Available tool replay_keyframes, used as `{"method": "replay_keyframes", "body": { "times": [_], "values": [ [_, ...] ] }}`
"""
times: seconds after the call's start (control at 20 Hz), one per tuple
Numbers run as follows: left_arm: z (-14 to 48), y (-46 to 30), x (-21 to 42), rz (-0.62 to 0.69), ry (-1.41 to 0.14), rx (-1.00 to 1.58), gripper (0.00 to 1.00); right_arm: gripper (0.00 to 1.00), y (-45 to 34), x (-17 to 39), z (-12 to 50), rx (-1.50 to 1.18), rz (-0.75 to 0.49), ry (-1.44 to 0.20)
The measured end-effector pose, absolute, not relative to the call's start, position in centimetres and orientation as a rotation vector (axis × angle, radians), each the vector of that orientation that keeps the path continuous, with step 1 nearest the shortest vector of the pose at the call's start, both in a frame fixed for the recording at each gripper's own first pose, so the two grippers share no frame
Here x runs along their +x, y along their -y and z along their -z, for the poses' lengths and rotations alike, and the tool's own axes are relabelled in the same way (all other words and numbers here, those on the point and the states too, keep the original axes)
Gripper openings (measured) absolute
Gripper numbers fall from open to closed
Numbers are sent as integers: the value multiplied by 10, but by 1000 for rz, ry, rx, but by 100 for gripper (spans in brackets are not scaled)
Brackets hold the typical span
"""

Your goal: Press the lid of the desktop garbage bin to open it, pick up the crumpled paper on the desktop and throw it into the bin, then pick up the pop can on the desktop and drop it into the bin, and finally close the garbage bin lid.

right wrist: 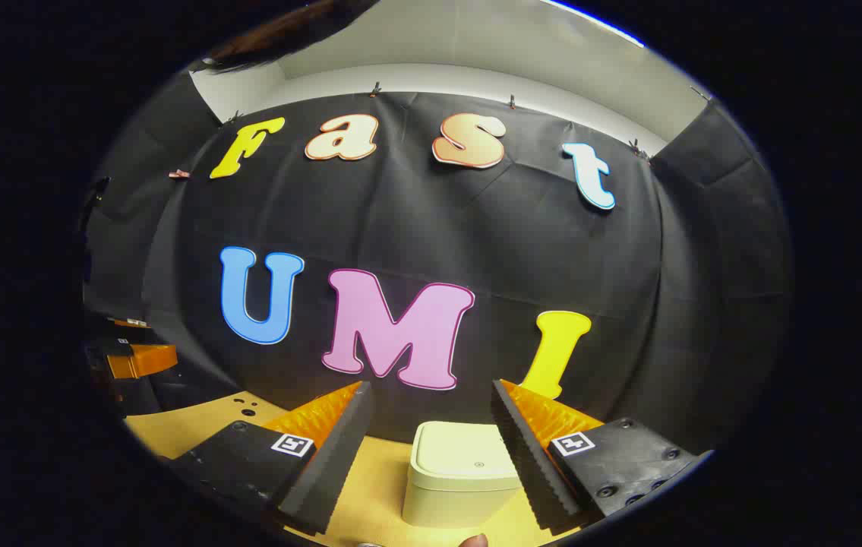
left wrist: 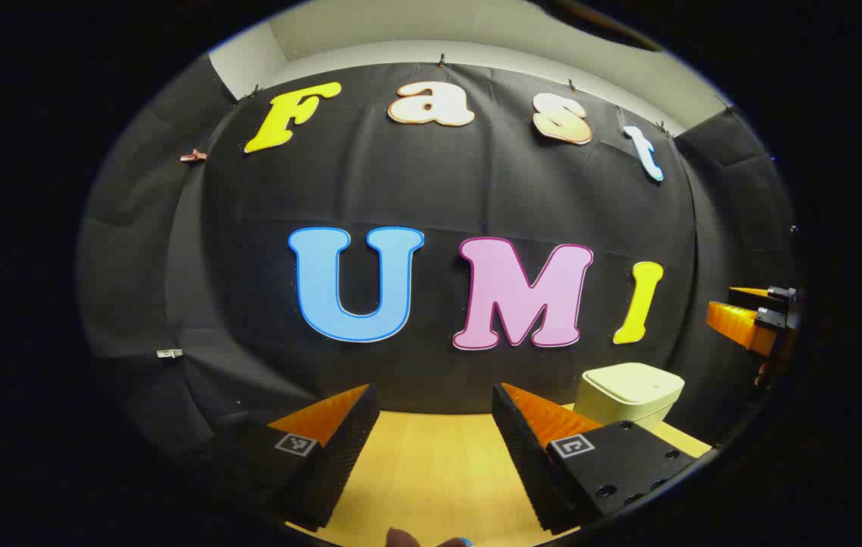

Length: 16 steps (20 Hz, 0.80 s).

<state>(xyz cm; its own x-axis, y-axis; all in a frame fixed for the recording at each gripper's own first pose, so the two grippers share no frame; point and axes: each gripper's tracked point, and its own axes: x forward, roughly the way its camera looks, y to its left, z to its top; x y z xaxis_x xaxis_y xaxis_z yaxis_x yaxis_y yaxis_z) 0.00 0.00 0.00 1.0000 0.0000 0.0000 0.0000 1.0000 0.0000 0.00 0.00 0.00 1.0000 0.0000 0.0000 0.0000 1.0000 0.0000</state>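
The garbage bin [right wrist: 461, 475] stood on the desk [right wrist: 172, 429] with its lid [right wrist: 465, 454] down, so by the look of things the first step, pressing that lid, was not yet done. In the right gripper view the bin sat directly ahead of the right hand-held gripper [right wrist: 431, 448], framed between its two fingers, which were spread wide with nothing between them and touched neither the lid nor the bin walls. The gripper appeared to hang above and a little nearer than the bin, looking slightly down on the flat lid top.

In the left gripper view the same bin [left wrist: 628, 395] lay off to the right and farther away, past the right-hand finger of the left hand-held gripper [left wrist: 434, 441], whose fingers were likewise spread apart and empty over bare desk [left wrist: 431, 471]. At that view's far right edge the right hand-held gripper [left wrist: 749, 319] showed, hanging above the bin.

So the right one was clearly the nearer and better lined up. The bin was a squat, roughly square box with no marked long axis, so the press probably called for a forward and downward move onto the lid. Crumpled paper and pop can could not be made out.
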Motion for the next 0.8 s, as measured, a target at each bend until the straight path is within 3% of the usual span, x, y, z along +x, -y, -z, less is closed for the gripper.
{"method": "replay_keyframes", "body": {
  "times": [0.8],
  "values": [
    [-7, 39, 21, 52, 10, 20, 95, 96, 3, 1, 7, 20, -14, -1]
  ]
}}
